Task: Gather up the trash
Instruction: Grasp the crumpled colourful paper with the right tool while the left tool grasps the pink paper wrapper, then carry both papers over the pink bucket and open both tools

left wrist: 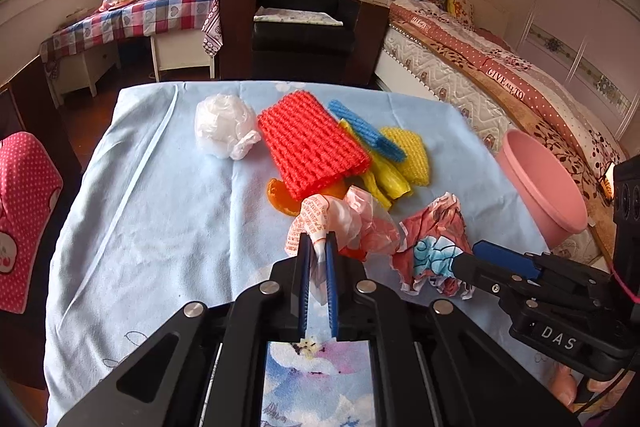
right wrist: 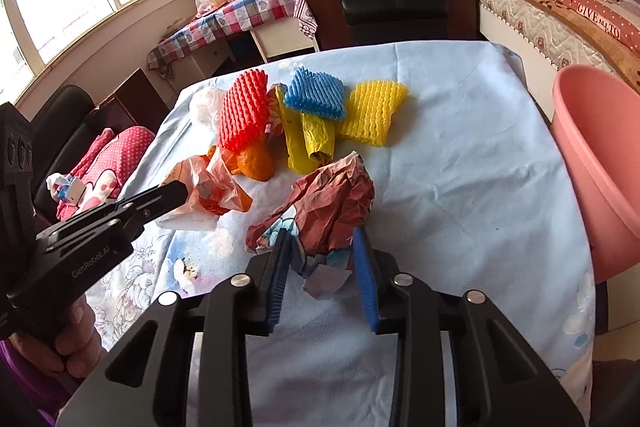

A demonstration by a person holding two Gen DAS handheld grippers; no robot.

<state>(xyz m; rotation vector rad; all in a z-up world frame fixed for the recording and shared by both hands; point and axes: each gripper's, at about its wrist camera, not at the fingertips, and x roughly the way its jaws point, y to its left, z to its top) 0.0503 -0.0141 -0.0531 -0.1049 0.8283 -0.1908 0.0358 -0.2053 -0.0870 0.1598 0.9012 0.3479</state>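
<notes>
Trash is scattered all over the desk (right wrist: 460, 155), which has a soft light-blue cloth over it, with a smooth pink plastic basin (right wrist: 596, 163) hanging off the right edge, probably the bin. Biggest piece is the red foam fruit net (left wrist: 312, 143), ribbed and squishy, then a yellow foam net (right wrist: 374, 113) and a blue foam net (right wrist: 316, 95), a limp yellow plastic bag (right wrist: 308, 143), a white plastic bag wadded into a ball (left wrist: 222, 125), and some orange peel (right wrist: 256, 163).

Left hand-held gripper (left wrist: 319, 247) is clamped on a twisted bit of the thin pink-and-white printed plastic bag (left wrist: 344, 223). Right hand-held gripper (right wrist: 322, 247) has its jaws apart around the crumpled reddish-brown printed paper (right wrist: 332, 203), not squeezing yet.

What could go wrong, I reckon: that film is slippery and only pinched by a corner, so it might slide out on the way over. The paper's springy and lumpy, so closing on it might just catch a loose flap, or snag the cloth underneath.
</notes>
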